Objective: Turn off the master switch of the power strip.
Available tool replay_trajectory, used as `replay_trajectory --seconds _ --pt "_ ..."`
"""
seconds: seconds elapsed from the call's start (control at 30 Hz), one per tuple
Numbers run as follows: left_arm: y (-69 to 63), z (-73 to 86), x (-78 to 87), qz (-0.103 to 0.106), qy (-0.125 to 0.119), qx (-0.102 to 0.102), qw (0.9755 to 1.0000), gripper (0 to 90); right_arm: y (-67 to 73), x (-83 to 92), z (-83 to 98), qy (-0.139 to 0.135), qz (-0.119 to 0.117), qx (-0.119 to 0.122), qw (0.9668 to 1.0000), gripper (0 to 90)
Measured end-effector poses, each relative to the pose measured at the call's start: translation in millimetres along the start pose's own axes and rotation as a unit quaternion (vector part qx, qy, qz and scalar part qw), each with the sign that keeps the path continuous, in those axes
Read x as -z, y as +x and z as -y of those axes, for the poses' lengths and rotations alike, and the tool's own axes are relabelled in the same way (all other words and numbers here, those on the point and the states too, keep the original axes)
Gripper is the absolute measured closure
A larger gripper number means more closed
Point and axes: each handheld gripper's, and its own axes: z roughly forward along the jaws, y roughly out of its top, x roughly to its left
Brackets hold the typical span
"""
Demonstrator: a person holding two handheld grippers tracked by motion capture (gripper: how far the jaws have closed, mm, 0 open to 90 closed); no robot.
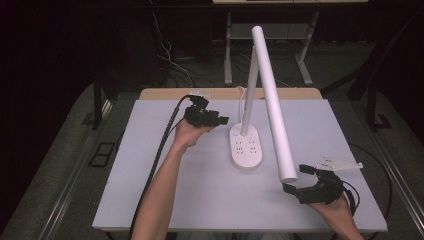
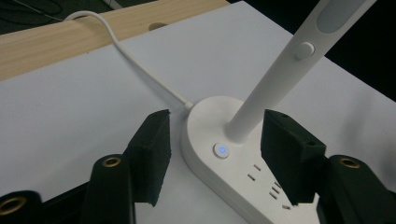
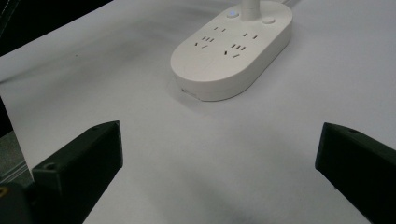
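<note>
Left gripper (image 2: 212,154) at the far end of the lamp base (image 1: 245,146), jaws about half open, nothing gripped. In the left gripper view the jaws straddle the base's rounded end: lit blue button (image 2: 221,150) between them, lamp stem (image 2: 275,81) rising just inside one jaw. Pads not touching base or stem; small gaps both sides. Tight there.

Lamp sits mid-table (image 1: 165,200), base flat, socket slots up. White cord (image 2: 135,60) runs off the far end toward the wooden back edge (image 2: 60,42) of the table. Lamp head (image 1: 272,100), a long white tube, slopes down toward me; its tip hangs above the table just beside my right gripper (image 1: 300,179).

Right gripper jaws wide, empty, low over bare white tabletop, well clear of the base, near the front right corner. Open room: whole left-front of table.
</note>
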Motion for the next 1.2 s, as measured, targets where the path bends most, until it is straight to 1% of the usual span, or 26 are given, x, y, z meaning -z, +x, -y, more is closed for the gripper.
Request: replay_trajectory --seconds 0.1,0.13,0.17,0.23,0.27,0.37,0.47,0.6,0.83,0.9,0.93,0.97,1.0,1.03,1.07,1.1,1.13,1.2 --pt "1.2 0.7 -2.3 0.003 -0.005 0.008 1.0 47.9 -0.1 -0.2 0.0 0.0 0.0 0.0 1.0 0.0" --pt "2.1 0.9 -2.8 0.004 -0.002 0.005 1.0 50.2 -0.2 -0.3 0.0 0.0 0.0 0.0 1.0 0.1" --pt "2.1 1.2 -3.9 0.005 -0.002 0.008 1.0 52.5 -0.1 -0.2 0.0 0.0 0.0 0.0 1.0 0.1" --pt "2.2 2.0 -6.3 0.006 -0.002 0.009 0.9999 58.6 -0.2 -0.3 0.1 0.0 0.0 0.0 1.0 0.1" --pt "1.4 2.6 -8.2 0.008 -0.006 0.017 0.9998 61.6 -0.2 -0.3 0.1 0.0 0.0 0.0 1.0 0.1" --pt "1.2 4.0 -12.2 0.009 -0.008 0.021 0.9997 71.4 -0.2 -0.6 0.2 0.001 0.0 0.0 1.0 0.0" --pt "1.0 5.4 -16.6 0.013 -0.005 0.026 0.9996 80.4 -0.3 -1.0 0.3 0.001 0.0 0.004 1.0 0.0" --pt "0.9 7.8 -22.6 0.017 -0.003 0.03 0.9994 89.0 -0.6 -1.2 0.3 0.002 0.0 0.005 1.0 0.1" --pt "-1.0 12.6 -33.6 0.022 0.006 0.032 0.9992 89.2 0.3 -2.1 0.4 0.005 0.0 0.001 1.0 0.1" --pt "-1.1 13.5 -35.9 0.023 0.01 0.028 0.9993 89.3 0.4 -2.2 0.5 0.006 0.0 0.002 1.0 0.0" --pt "-1.8 14.2 -37.3 0.024 0.01 0.032 0.9992 89.3 0.4 -2.2 0.6 0.006 -0.001 0.003 1.0 0.0" --pt "-1.2 14.7 -38.0 0.025 0.013 0.027 0.9992 89.3 0.4 -2.2 0.6 0.006 -0.001 0.003 1.0 0.1" --pt "-2.2 15.3 -39.8 0.024 0.008 0.034 0.9991 89.3 0.2 -2.3 0.6 0.006 -0.001 0.004 1.0 0.1" --pt "-2.0 15.8 -40.7 0.025 0.009 0.031 0.9991 89.2 0.1 -2.3 0.5 0.006 -0.002 0.005 1.0 0.1" --pt "-2.5 16.1 -41.6 0.025 0.011 0.033 0.9991 89.3 0.1 -2.3 0.5 0.006 -0.002 0.005 1.0 0.1" --pt "-2.0 16.6 -42.2 0.027 0.014 0.029 0.9991 89.3 0.1 -2.3 0.6 0.006 -0.002 0.005 1.0 0.1" --pt "-3.5 17.1 -43.5 0.026 0.012 0.038 0.9989 89.3 0.1 -2.3 0.6 0.006 -0.002 0.005 1.0 0.1" --pt "-3.4 17.9 -45.4 0.028 0.013 0.036 0.9989 89.3 0.0 -2.2 0.6 0.007 -0.003 0.007 1.0 0.0"
